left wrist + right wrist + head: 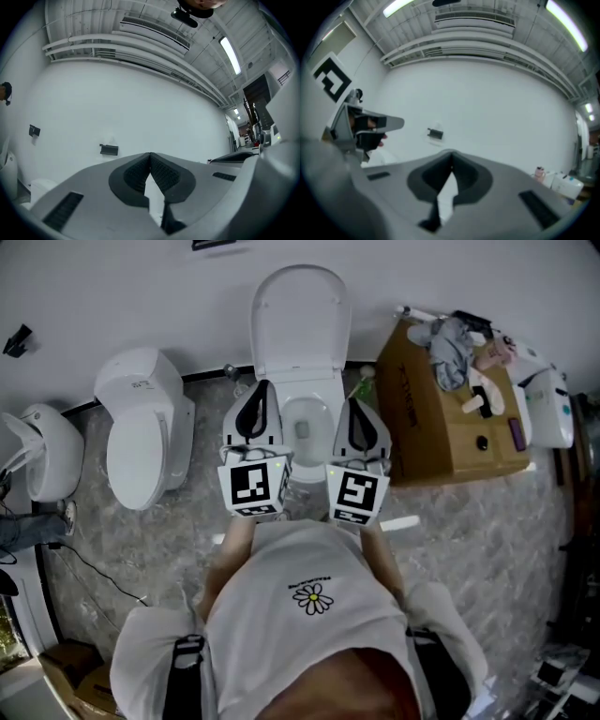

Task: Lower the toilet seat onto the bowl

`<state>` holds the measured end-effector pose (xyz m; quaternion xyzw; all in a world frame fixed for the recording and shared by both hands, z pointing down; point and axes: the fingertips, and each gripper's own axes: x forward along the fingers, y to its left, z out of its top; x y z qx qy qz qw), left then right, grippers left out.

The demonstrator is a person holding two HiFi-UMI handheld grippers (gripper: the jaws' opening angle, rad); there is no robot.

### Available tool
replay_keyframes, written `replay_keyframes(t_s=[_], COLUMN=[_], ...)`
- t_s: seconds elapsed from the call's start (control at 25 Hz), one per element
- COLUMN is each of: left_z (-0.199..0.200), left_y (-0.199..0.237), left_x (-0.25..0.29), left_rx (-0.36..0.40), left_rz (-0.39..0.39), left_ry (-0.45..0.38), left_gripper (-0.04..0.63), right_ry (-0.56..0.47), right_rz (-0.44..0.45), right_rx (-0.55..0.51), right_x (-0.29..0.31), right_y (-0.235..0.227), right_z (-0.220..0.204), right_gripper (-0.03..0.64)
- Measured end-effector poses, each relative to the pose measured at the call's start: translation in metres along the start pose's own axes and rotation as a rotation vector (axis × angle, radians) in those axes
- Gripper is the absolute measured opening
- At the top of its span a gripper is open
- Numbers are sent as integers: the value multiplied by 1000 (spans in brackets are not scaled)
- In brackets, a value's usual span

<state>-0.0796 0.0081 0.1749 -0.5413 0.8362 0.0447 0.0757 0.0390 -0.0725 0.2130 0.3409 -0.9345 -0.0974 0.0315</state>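
Observation:
The white toilet stands against the far wall in the head view, its lid (pixel 300 320) upright and leaning back. Below the lid the bowl (pixel 307 427) shows its opening, with a white rim around it. My left gripper (pixel 262 385) hovers over the bowl's left side and my right gripper (pixel 352 401) over its right side, side by side. Both point towards the wall, and I see neither touching the toilet. In the left gripper view the left gripper (pixel 150 154) has its jaws together with nothing held. The right gripper (pixel 451 152) looks the same in its own view.
A second white toilet (pixel 145 427) with its lid down stands to the left, another white fixture (pixel 42 451) beyond it. A cardboard box (pixel 450 413) with cloth and toys on top sits close on the right. A cable (pixel 94 568) crosses the marbled floor. A black bracket (pixel 108 149) hangs on the wall.

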Motion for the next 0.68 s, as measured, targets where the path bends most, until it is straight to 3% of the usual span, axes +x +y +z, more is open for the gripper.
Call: replay_keyframes(t_s=[0.68], left_z=[-6], left_y=[5], left_x=[-9], left_rx=[-7], left_rz=[39], left_ry=[27], left_gripper=[20], right_ry=[0], right_rz=[51], right_rx=[2], right_x=[-3], right_y=[5], right_z=[-2], right_gripper=[31])
